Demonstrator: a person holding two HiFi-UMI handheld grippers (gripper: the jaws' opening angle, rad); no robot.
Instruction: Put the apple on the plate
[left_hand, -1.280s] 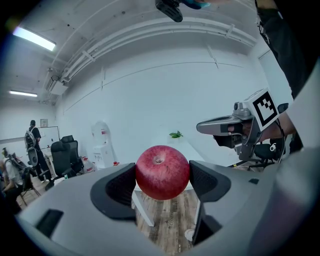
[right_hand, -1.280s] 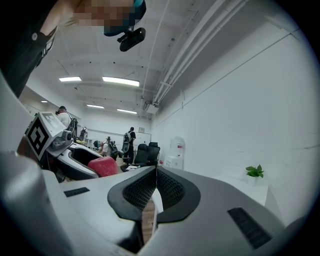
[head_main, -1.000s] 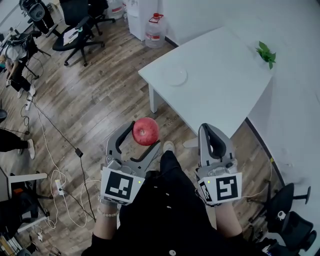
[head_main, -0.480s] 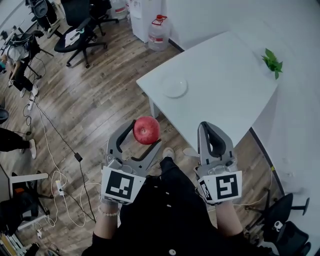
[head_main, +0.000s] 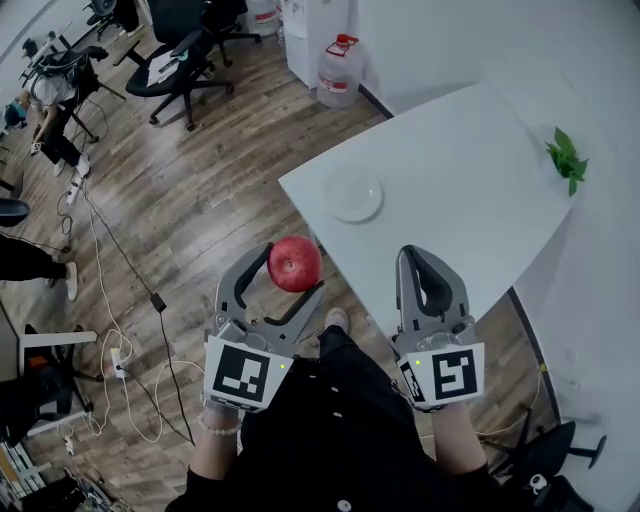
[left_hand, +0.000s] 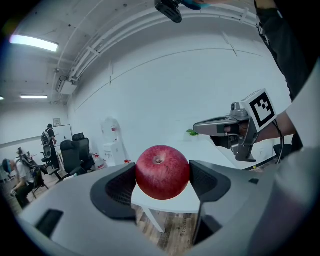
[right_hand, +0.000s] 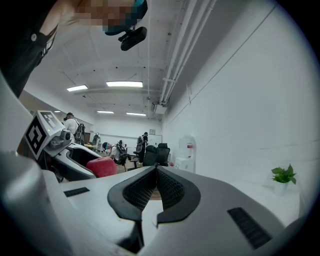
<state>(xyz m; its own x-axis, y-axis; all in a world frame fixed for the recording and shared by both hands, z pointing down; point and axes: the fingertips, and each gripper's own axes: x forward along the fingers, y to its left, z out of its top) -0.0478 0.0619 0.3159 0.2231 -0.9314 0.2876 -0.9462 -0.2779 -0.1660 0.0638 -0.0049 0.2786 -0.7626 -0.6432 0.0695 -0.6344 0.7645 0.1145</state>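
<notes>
A wooden floor (head_main: 180, 200) is seen beneath the left gripper (head_main: 291, 269) and is spread out well to its left and ahead of it. A white table (head_main: 470, 190) is set ahead of the right gripper (head_main: 421, 256), with its near-left corner reached just beyond the tips of both tools. Black office chairs (head_main: 190, 55) are placed far ahead and to the left of the left gripper. A large water bottle (head_main: 340, 70) with a red cap is stood on the floor past the table's far-left edge.

The 2 grippers are held side by side, apart from each other. The right gripper's 2 jaws are pressed together, and nothing is held between them. The left gripper's 2 jaws are pinched on a red apple (left_hand: 162, 172), which is gripped at its sides with its stem dimple turned toward that gripper's camera.

A white plate (head_main: 355, 198) is laid on the table near the left corner, ahead of the left gripper and slightly to its right, well apart from the apple. A small green plant (head_main: 568, 160) is seen at the table's far-right edge, ahead and to the right of the right gripper. Thin cables (head_main: 130, 290) are trailed over the floor to the left of the left gripper.
</notes>
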